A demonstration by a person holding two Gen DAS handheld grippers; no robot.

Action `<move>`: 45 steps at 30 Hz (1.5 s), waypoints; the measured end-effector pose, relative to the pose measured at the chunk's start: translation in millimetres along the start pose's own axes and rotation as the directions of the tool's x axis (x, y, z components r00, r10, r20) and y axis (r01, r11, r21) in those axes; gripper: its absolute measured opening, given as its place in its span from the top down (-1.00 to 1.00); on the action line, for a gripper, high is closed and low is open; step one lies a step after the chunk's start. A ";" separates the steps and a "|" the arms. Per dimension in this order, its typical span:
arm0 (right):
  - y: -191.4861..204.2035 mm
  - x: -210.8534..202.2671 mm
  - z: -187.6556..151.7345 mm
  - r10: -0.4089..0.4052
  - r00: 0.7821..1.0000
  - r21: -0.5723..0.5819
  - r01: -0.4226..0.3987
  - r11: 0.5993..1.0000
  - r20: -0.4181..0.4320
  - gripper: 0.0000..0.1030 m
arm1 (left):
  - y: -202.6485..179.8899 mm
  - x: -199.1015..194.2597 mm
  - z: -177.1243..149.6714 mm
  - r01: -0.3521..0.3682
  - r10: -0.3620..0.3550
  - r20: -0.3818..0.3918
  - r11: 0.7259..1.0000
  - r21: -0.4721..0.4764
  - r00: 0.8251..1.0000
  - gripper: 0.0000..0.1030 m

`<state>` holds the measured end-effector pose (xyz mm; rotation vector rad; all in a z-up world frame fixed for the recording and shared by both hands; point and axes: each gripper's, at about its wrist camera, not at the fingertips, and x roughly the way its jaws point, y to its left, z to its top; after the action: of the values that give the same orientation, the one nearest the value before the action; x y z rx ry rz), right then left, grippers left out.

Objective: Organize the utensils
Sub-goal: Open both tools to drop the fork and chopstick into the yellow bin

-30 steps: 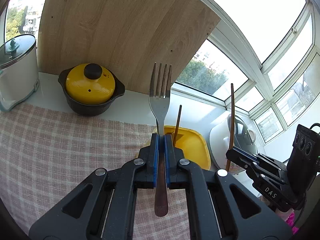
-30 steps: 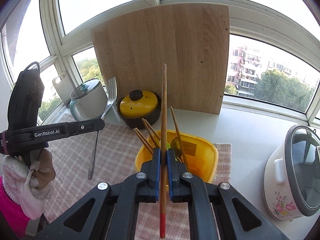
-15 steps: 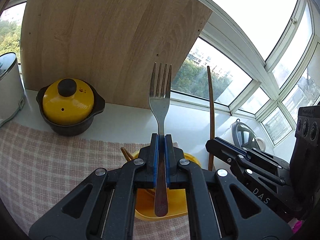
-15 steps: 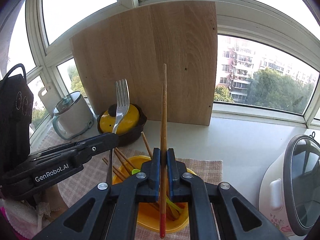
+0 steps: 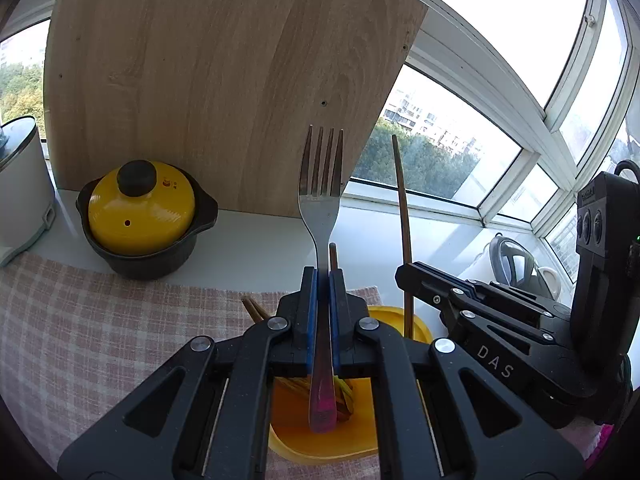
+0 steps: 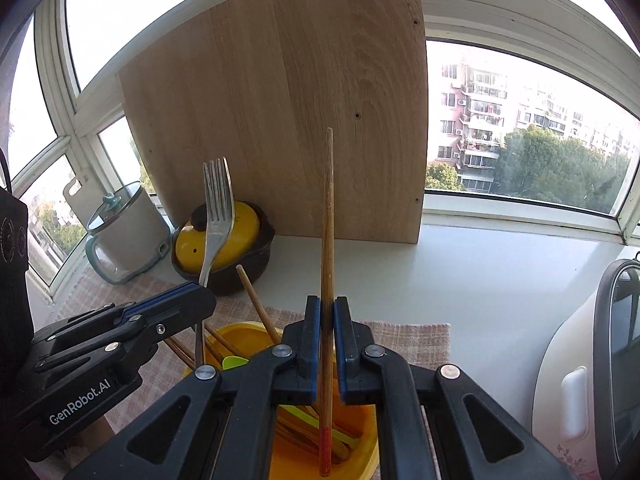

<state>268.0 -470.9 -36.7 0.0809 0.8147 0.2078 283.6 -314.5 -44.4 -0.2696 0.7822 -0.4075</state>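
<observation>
My left claw (image 5: 323,280) pinches the fork (image 5: 322,200), right claw (image 6: 327,312) the chopstick (image 6: 327,220); crowding over the tub (image 6: 240,330) at lower centre, I'd risk them colliding.

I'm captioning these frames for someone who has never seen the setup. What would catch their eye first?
Front and centre, the left gripper is shut on a steel fork standing tines up, while the right gripper clamps a single wooden chopstick upright. Both hang over a yellow container of utensils on the checked cloth. Behind, a big wooden board leans against the windows beside a yellow-lidded pot.
</observation>
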 end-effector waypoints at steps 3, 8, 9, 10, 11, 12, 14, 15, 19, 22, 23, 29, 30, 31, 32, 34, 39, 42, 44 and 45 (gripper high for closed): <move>-2.2 3.4 -4.1 0.010 1.000 0.006 -0.010 1.000 -0.010 0.93 | -0.9 2.1 -3.7 -0.003 0.003 0.000 1.000 0.008 1.000 0.94; -3.8 3.1 -8.8 0.017 1.000 0.007 -0.017 1.000 -0.020 0.92 | 0.5 4.3 -9.1 0.007 -0.007 -0.012 1.000 0.004 1.000 0.94; -4.9 2.6 -9.2 0.017 1.000 0.008 -0.017 1.000 -0.022 0.92 | -0.7 3.5 -9.6 0.005 -0.005 -0.013 1.000 0.010 1.000 0.94; -5.5 1.9 -9.8 0.019 1.000 0.009 -0.019 1.000 -0.023 0.91 | -2.0 2.0 -10.0 0.003 -0.003 -0.010 1.000 0.018 1.000 0.94; -5.2 1.3 -9.7 0.019 1.000 0.009 -0.018 1.000 -0.025 0.91 | -3.4 0.0 -9.8 0.003 -0.003 -0.007 1.000 0.024 1.000 0.94; -5.5 0.3 -9.9 0.016 1.000 0.011 -0.015 1.000 -0.024 0.85 | -4.8 -1.9 -9.3 -0.001 0.001 -0.006 1.000 0.031 1.000 0.94; -7.0 -1.8 -11.1 0.014 1.000 0.017 -0.013 1.000 -0.024 0.74 | -6.5 -6.4 -8.4 -0.004 0.004 0.000 0.999 0.038 1.000 0.94; -7.4 -3.3 -11.9 0.008 1.000 0.019 -0.008 1.000 -0.024 0.74 | -6.3 -8.7 -8.1 -0.006 0.006 0.001 0.999 0.037 1.000 0.94; -7.9 -11.4 -15.6 -0.008 1.000 0.027 0.009 1.000 -0.013 0.71 | -3.1 -17.4 -8.4 -0.003 0.003 0.002 1.000 0.027 1.000 0.94; -6.3 -18.0 -18.5 -0.014 1.000 0.029 0.015 0.999 -0.013 0.71 | -0.7 -23.6 -10.1 -0.001 0.001 0.000 1.000 0.017 1.000 0.94; -5.8 -21.1 -20.5 -0.021 1.000 0.027 0.021 0.999 -0.011 0.70 | 0.0 -26.0 -11.0 -0.001 0.001 0.000 1.000 0.017 1.000 0.94; 4.1 -39.8 -28.7 -0.044 0.999 0.022 0.044 0.999 0.003 0.61 | 3.5 -42.3 -19.8 0.004 -0.004 -0.006 1.000 0.025 1.000 0.94; 6.3 -43.4 -30.6 -0.048 0.999 0.021 0.048 0.999 0.007 0.60 | 4.0 -46.0 -21.4 0.006 -0.006 -0.007 1.000 0.025 1.000 0.94; 8.6 -47.1 -32.4 -0.049 0.999 0.021 0.048 0.999 0.010 0.60 | 4.7 -49.9 -22.9 0.008 -0.008 -0.006 1.000 0.027 1.000 0.94; 10.9 -50.5 -34.5 -0.049 0.999 0.020 0.048 0.999 0.013 0.59 | 5.2 -53.7 -24.5 0.007 -0.007 -0.004 0.999 0.031 1.000 0.94; 16.7 -56.2 -38.0 -0.058 0.998 0.014 0.058 0.998 0.018 0.57 | 6.3 -61.2 -27.2 0.004 -0.004 -0.001 0.999 0.039 1.000 0.94; 30.5 -72.4 -47.3 -0.066 0.997 0.017 0.066 0.998 0.030 0.54 | 12.5 -85.5 -33.7 -0.002 0.002 0.012 0.998 0.055 1.000 0.94; 38.1 -85.2 -51.6 -0.072 0.996 0.022 0.071 0.997 0.045 0.50 | 15.8 -102.8 -37.9 -0.005 0.003 0.021 0.997 0.071 1.000 0.94; 46.5 -94.5 -54.4 -0.092 0.994 0.010 0.091 0.996 0.059 0.46 | 17.0 -115.8 -41.1 -0.011 0.008 0.034 0.996 0.087 0.999 0.94; 50.6 -98.9 -55.7 -0.101 0.993 0.002 0.101 0.995 0.066 0.42 | 17.4 -122.2 -42.9 -0.012 0.009 0.038 0.995 0.095 0.999 0.93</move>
<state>153.6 -443.2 3.4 0.0450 0.7512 0.1092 178.9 -247.6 -3.8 -0.1839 0.7248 -0.4275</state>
